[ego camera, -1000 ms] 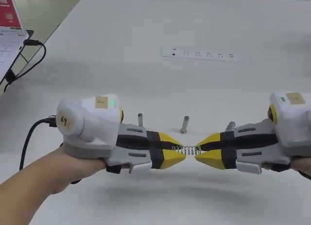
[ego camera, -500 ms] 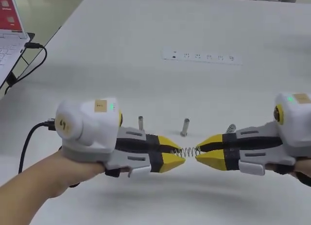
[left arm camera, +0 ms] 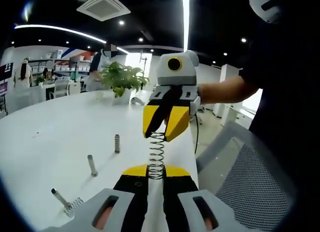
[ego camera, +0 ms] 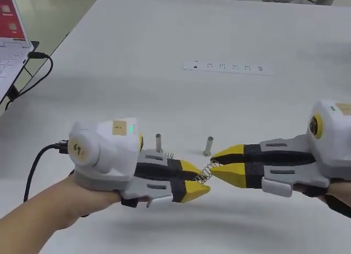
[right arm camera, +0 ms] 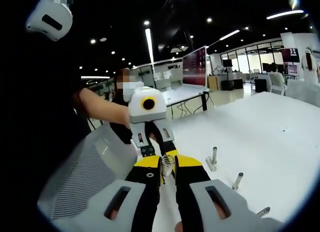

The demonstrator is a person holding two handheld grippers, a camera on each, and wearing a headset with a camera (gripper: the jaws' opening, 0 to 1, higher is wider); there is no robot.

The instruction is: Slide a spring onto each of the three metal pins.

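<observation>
Clenched on one thin coiled metal spring [ego camera: 205,173]: left yellow-tipped gripper [ego camera: 195,180] at nine o'clock, right yellow-tipped gripper [ego camera: 215,162] at three; short upright steel pin [ego camera: 209,146] at twelve.

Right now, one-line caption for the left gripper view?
Left tongs and right tongs hold one spring end to end, three metal pins on the table beside.

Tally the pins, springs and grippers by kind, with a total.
Metal pins: 3 (near pin, middle pin, far pin)
Springs: 2 (held spring between the grippers, loose spring by the near pin)
Grippers: 2 (left gripper, right gripper)
Total: 7
Far pin may carry a third spring; unclear.
</observation>
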